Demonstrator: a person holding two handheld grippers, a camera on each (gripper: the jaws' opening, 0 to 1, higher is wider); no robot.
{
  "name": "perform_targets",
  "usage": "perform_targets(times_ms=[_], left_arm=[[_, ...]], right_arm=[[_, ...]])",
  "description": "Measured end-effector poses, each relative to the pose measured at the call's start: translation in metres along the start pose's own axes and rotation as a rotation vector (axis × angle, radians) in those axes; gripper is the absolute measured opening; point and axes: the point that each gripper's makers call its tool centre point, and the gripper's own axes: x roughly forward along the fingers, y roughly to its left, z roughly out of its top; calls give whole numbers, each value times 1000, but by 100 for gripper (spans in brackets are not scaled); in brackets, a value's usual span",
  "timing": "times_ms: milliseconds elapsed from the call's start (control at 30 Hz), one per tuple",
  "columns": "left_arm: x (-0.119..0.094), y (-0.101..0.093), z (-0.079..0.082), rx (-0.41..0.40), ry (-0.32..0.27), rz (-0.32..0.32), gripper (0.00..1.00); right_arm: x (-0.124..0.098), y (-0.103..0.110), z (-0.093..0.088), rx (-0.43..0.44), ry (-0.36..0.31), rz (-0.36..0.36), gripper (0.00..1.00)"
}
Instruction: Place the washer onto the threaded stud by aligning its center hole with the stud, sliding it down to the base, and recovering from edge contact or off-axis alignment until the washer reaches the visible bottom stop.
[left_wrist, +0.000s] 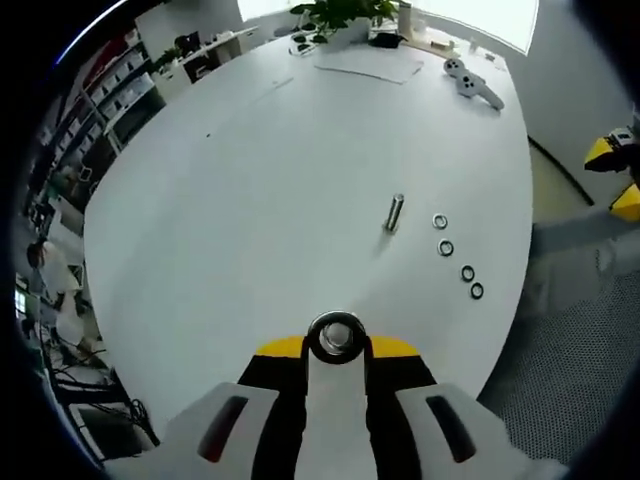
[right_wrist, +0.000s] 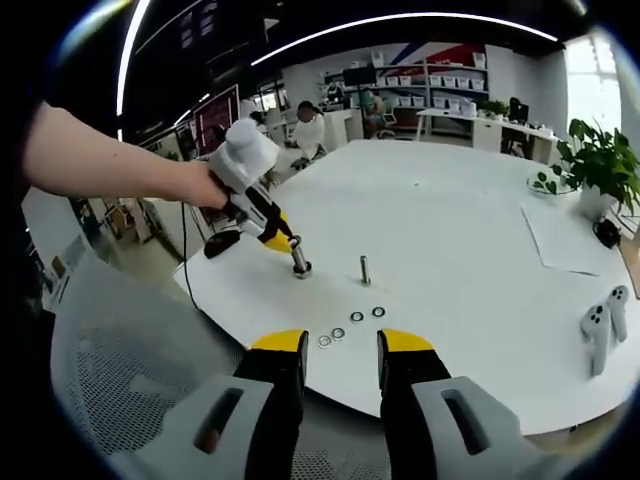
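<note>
On the white round table a short threaded stud stands upright and bare. Several small washers lie in a row beside it, near the table edge. My left gripper is shut on a second metal stud with a round base, which I see end-on. In the right gripper view a hand holds that left gripper tilted, with the held stud's base down on the table, left of the free stud. My right gripper is open over the table edge, nothing between its jaws.
Two white controllers, a sheet of paper and a potted plant sit on the far side of the table. A grey mesh chair stands below my right gripper. Shelves and desks lie beyond.
</note>
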Motion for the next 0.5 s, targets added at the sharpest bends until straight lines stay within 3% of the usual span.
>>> perform_targets(times_ms=[500], left_arm=[[22, -6, -6, 20, 45, -22, 19]], right_arm=[[0, -3, -1, 3, 4, -18, 30]])
